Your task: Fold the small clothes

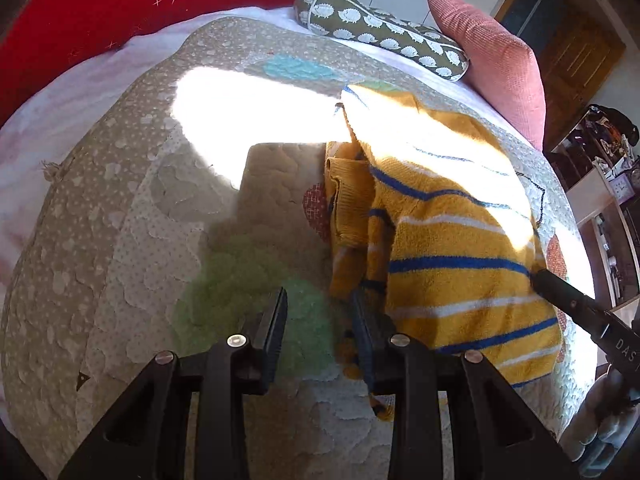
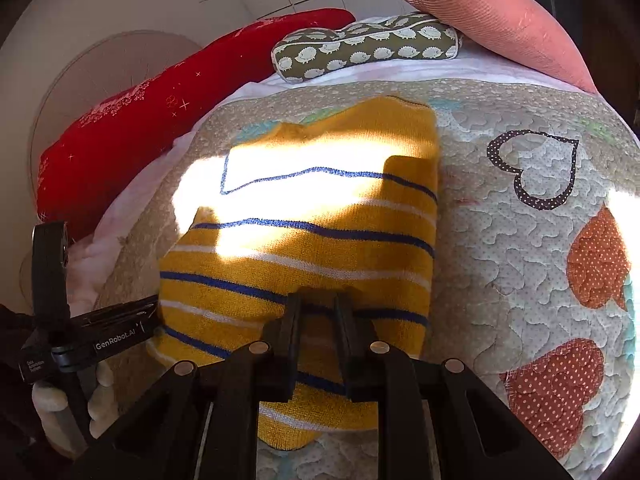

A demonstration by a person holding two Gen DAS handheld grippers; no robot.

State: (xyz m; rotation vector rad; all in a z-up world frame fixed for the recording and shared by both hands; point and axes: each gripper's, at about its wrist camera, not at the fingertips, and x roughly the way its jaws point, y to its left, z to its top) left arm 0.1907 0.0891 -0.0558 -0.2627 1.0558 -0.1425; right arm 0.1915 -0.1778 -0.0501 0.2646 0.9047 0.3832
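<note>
A yellow knit sweater (image 1: 440,240) with blue and white stripes lies folded on a patchwork quilt (image 1: 120,240). In the right wrist view the sweater (image 2: 320,220) fills the middle, half in bright sunlight. My right gripper (image 2: 319,308) is shut on the sweater's near edge, with yellow fabric pinched between its narrow fingers. My left gripper (image 1: 320,304) stands open over the quilt just left of the sweater, nothing between its fingers. Its right finger (image 1: 364,320) touches the sweater's left edge. The right gripper's finger (image 1: 568,296) rests at the sweater's right side.
At the back of the bed lie a red pillow (image 2: 120,120), a hedgehog-print cushion (image 2: 360,48) and a pink cushion (image 2: 500,20). The quilt (image 2: 500,260) extends right with heart patches. Shelves (image 1: 600,184) stand beyond the bed. A gloved hand (image 2: 48,400) holds the left tool.
</note>
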